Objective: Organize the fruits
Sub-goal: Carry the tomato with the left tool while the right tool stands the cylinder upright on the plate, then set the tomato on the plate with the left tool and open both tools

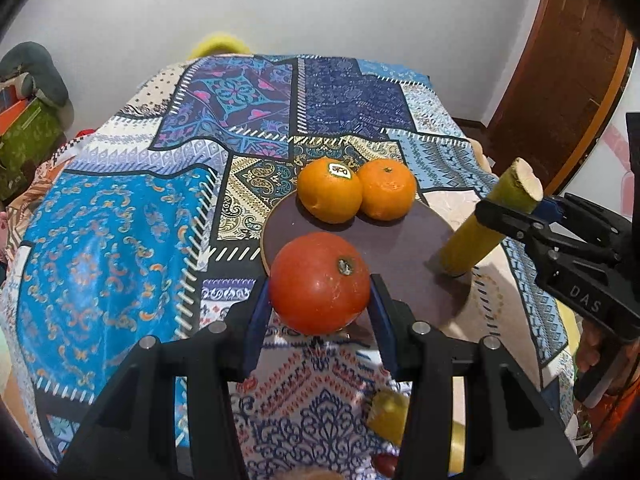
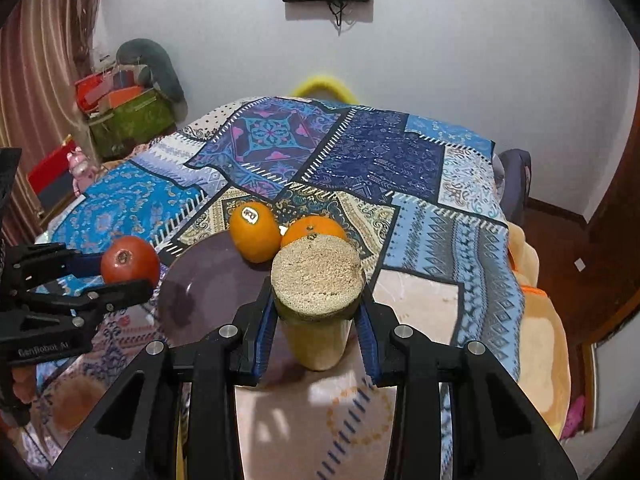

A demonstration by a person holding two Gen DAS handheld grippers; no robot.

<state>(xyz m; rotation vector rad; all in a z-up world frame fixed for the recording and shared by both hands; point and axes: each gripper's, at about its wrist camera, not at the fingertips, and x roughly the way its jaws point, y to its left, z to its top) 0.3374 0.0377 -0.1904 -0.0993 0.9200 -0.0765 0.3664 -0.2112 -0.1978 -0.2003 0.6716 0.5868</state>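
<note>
- Left wrist view: the left tongs (image 1: 320,300) are closed partway on a red fruit (image 1: 319,282). Both blue pads press its sides, and its stem scar faces up and slightly right.
- The red fruit hangs over the near left rim of the dark plate (image 1: 400,248), so from these tongs the plate lies just ahead and a little to the right.
- Two oranges (image 1: 356,194) sit touching each other on the far side of the plate; the left one carries a sticker.
- The middle and near part of the plate are bare, which I judge the likeliest spot for the red fruit.
- The right tongs (image 1: 516,208) come in from the right, clamped on a yellow-green stalk piece (image 1: 480,232) near its upper cut end.
- The stalk piece's long axis tilts, with the top leaning right and the bottom end close above the plate's right edge.
- Right wrist view: the right tongs (image 2: 318,312) grip the stalk piece (image 2: 318,280) narrowly just below its pale fibrous cut face, which points toward the camera.
- From there the plate (image 2: 200,280) lies ahead and left, with the oranges (image 2: 280,236) just beyond the stalk piece.
- The left tongs (image 2: 120,276) are nearer the plate's left rim, the right tongs nearer its right. A collision over the bare middle is the risk, I think.
- Everything rests on a patchwork cloth (image 1: 120,220) over what looks like a bed rather than a desk.
</note>
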